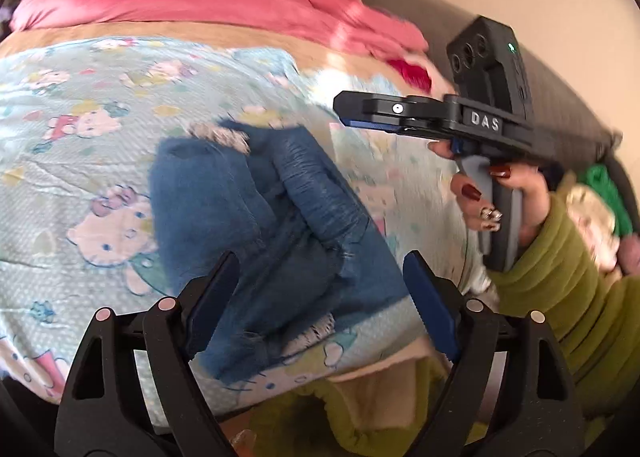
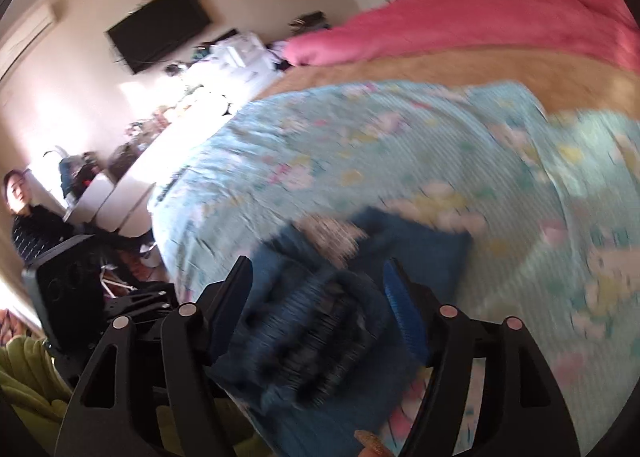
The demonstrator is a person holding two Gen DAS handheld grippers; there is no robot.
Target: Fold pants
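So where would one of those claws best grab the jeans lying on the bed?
The jeans lie bunched; I'd pinch the frayed near hem, coming from the bed's near edge, since it lies flat and free just ahead of the open left claw.

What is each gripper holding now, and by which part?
Nothing: the left gripper and the right gripper are both open, and the jeans lie loose on the bedspread.

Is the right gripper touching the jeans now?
Apart. In the left wrist view the right gripper is held in the air to the right of the jeans, with patterned bedsheet showing between them.
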